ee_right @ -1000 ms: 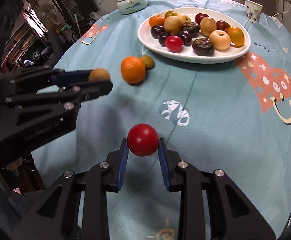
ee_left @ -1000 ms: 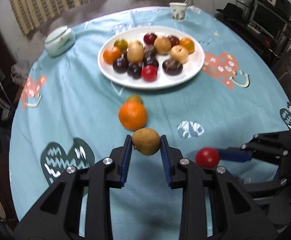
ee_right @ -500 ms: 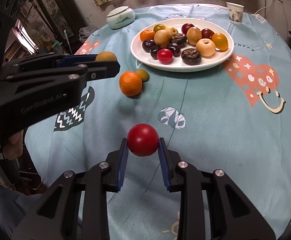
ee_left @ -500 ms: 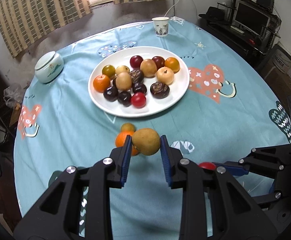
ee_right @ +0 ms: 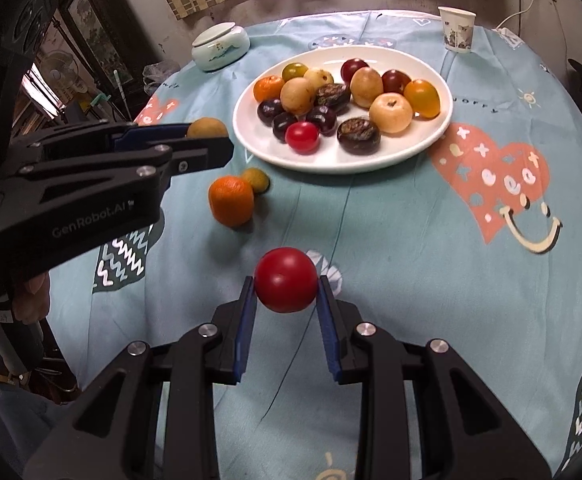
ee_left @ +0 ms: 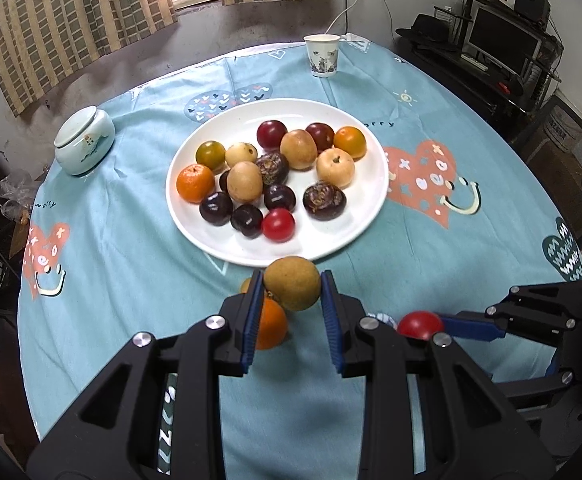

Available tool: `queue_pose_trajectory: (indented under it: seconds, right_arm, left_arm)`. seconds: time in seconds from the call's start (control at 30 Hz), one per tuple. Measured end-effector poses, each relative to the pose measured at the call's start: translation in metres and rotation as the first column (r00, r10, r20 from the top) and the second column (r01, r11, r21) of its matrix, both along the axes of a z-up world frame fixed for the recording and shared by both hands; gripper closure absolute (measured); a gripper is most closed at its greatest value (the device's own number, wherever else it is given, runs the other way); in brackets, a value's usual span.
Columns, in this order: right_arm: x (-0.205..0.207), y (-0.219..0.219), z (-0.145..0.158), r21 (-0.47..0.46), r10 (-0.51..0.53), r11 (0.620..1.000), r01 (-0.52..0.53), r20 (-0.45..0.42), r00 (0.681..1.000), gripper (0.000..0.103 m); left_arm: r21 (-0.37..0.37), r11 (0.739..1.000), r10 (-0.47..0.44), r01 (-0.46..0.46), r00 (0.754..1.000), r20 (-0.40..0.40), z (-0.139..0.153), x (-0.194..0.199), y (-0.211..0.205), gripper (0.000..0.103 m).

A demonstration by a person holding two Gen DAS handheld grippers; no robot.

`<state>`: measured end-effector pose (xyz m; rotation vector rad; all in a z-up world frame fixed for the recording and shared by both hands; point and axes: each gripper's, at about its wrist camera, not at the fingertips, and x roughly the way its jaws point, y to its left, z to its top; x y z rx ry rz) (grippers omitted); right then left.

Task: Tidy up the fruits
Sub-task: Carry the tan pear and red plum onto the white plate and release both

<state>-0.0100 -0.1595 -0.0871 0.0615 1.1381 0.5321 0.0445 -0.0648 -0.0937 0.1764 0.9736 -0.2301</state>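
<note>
Your left gripper (ee_left: 291, 290) is clamped on a round brown-skinned fruit (ee_left: 291, 283), your right gripper (ee_right: 286, 286) on a smooth red tomato (ee_right: 286, 279), likely soft and slippery, so squeeze gently across its middle.

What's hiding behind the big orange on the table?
A small yellow-green fruit sits right behind the orange, touching it, on the tablecloth. The orange covers its near side, so what fruit it is stays unclear.

A brown, rough-skinned round fruit (ee_left: 291, 283) is pinched in the left claw (ee_left: 291, 298), off the desk. A glossy red tomato (ee_right: 286, 279) sits clamped in the right claw (ee_right: 285, 300). An orange (ee_right: 231, 200) and a small greenish fruit (ee_right: 256, 179) lie touching near the white plate (ee_right: 391, 156) heaped with fruit.
</note>
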Motion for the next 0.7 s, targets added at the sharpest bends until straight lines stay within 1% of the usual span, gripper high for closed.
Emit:
queue_pose_trajectory:
  seconds: [0.07, 0.17, 0.27, 0.37, 0.43, 0.53, 0.63, 0.7]
  right_arm:
    - [0.008, -0.002, 0.004, 0.010, -0.004, 1.000, 0.004, 0.011, 1.000, 0.072]
    - [0.019, -0.005, 0.014, 0.020, -0.014, 1.000, 0.013, 0.037, 0.999, 0.072]
    - [0.027, -0.010, 0.023, 0.044, -0.021, 0.999, 0.019, 0.056, 0.998, 0.072]
    - [0.029, -0.015, 0.022, 0.042, -0.026, 0.999, 0.024, 0.058, 0.998, 0.072]
    - [0.029, -0.017, 0.015, 0.037, -0.030, 0.999, 0.029, 0.039, 0.999, 0.072]
    - [0.025, -0.017, 0.001, 0.038, -0.021, 0.999, 0.021, -0.005, 1.000, 0.073]
    - [0.021, -0.010, -0.012, 0.034, 0.007, 0.999, -0.006, -0.046, 0.999, 0.072]
    - [0.023, -0.006, -0.014, 0.025, 0.021, 1.000, -0.020, -0.049, 0.999, 0.072]
  left_arm:
    - [-0.009, 1.000, 0.000, 0.000, 1.000, 0.005, 0.003, 0.005, 0.001, 0.074]
    - [-0.041, 0.999, 0.023, -0.022, 0.999, 0.030, 0.013, 0.013, 0.012, 0.074]
    - [-0.109, 0.992, 0.068, -0.063, 0.996, 0.051, 0.026, 0.018, 0.037, 0.074]
    - [-0.136, 0.984, 0.122, -0.114, 0.991, 0.053, 0.030, 0.013, 0.065, 0.074]
    - [-0.136, 0.981, 0.148, -0.142, 0.988, 0.037, 0.027, 0.008, 0.079, 0.074]
    - [-0.106, 0.980, 0.170, -0.169, 0.985, -0.002, 0.015, -0.004, 0.093, 0.074]
    - [-0.086, 0.983, 0.157, -0.162, 0.986, -0.062, -0.003, -0.008, 0.094, 0.074]
    - [-0.100, 0.985, 0.134, -0.142, 0.988, -0.083, -0.008, -0.001, 0.087, 0.074]
